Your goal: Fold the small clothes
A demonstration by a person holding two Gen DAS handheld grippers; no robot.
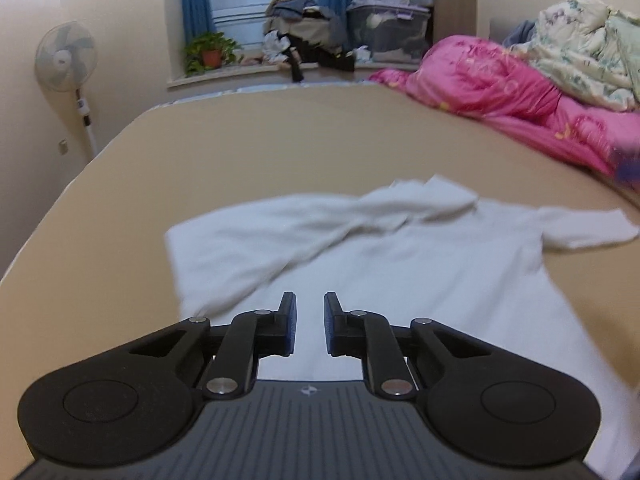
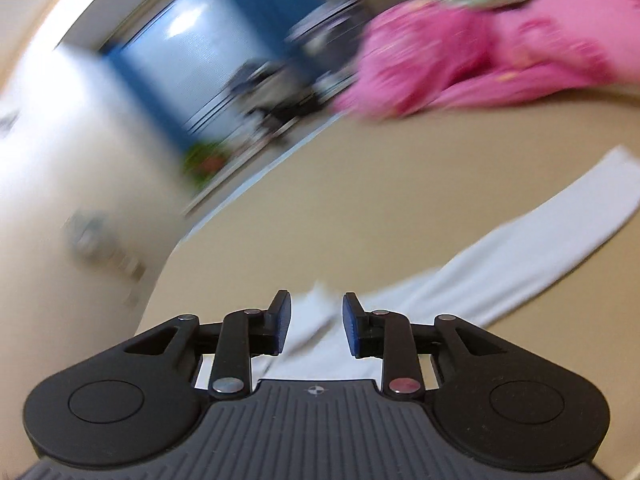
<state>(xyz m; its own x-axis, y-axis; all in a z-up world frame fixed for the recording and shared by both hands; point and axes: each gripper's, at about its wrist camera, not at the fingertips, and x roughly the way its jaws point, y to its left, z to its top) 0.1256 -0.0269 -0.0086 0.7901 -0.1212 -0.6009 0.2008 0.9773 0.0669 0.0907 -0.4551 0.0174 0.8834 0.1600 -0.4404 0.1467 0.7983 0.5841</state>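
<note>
While a white shirt (image 1: 400,280) lies spread on the tan bed surface (image 1: 240,152), one side folded across its body, the left gripper (image 1: 310,322) hovers over the cloth with fingers apart, gripping nothing; the right gripper (image 2: 316,322), likewise parted and empty, hangs above a long white sleeve (image 2: 520,252) in a tilted, motion-blurred view. Pink quilt (image 1: 500,88) heaped at the far right

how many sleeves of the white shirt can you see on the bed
2. One short sleeve of the white cotton shirt sticks out flat on the tan bed at the right; the other sleeve is folded over the shirt's top, near the middle.
</note>
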